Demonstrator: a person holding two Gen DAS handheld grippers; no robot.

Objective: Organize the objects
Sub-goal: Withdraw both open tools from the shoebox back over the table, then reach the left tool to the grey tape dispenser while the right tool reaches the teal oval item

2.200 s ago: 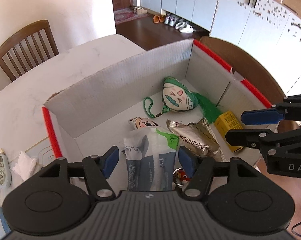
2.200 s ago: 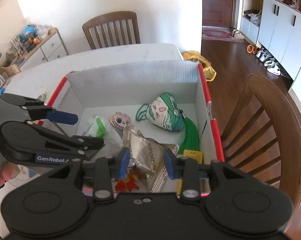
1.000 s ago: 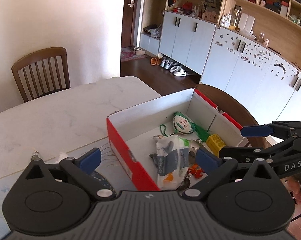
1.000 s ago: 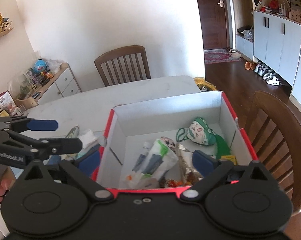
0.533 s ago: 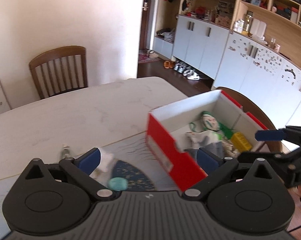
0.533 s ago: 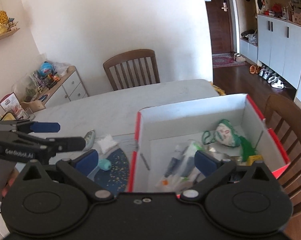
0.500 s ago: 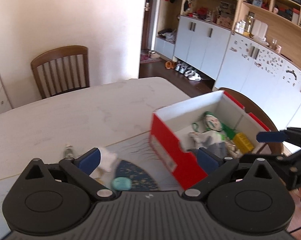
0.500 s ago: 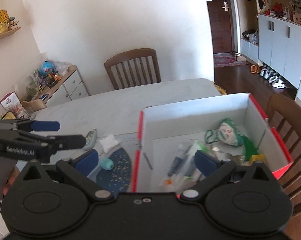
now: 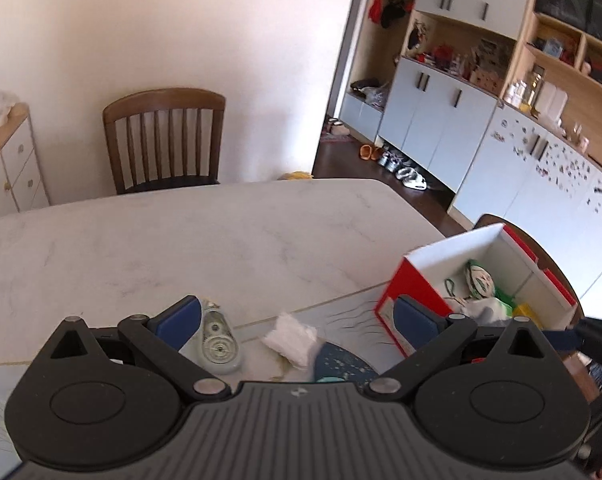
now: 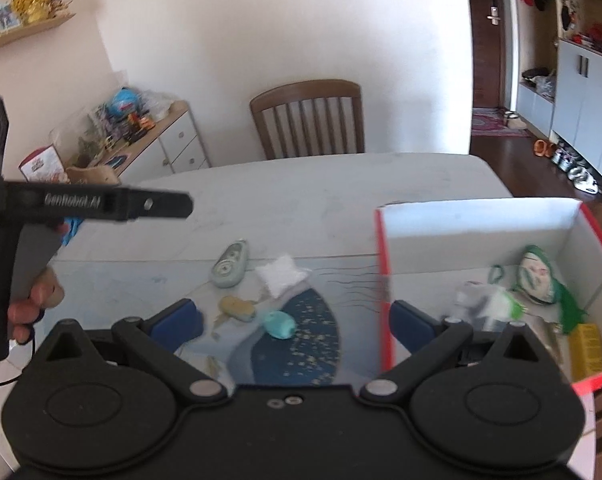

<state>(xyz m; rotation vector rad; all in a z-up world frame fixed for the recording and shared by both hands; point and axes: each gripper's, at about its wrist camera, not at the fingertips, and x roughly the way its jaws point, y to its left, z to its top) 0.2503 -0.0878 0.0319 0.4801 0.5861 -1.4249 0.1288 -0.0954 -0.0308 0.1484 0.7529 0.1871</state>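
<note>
A red and white cardboard box (image 10: 477, 216) stands at the right of the table and also shows in the left wrist view (image 9: 417, 276). It holds a green and white pouch (image 10: 537, 276), a plastic packet (image 10: 485, 304) and a yellow box (image 10: 589, 348). On the mat lie a correction tape (image 10: 229, 265), a white tissue (image 10: 281, 277), a teal object (image 10: 279, 325) and a tan object (image 10: 237, 307). My left gripper (image 9: 297, 316) is open above the tape (image 9: 217, 340) and tissue (image 9: 293, 338). My right gripper (image 10: 293, 318) is open and empty above the mat.
A wooden chair (image 9: 163, 140) stands at the table's far side. Another chair (image 9: 549, 256) is behind the box. A blue patterned mat (image 10: 297, 344) covers the near table. A low cabinet with toys (image 10: 141, 136) stands at the left wall.
Both grippers have pulled back out of the box, opened wide and swung left over the mat. The loose items on the mat have come into view.
</note>
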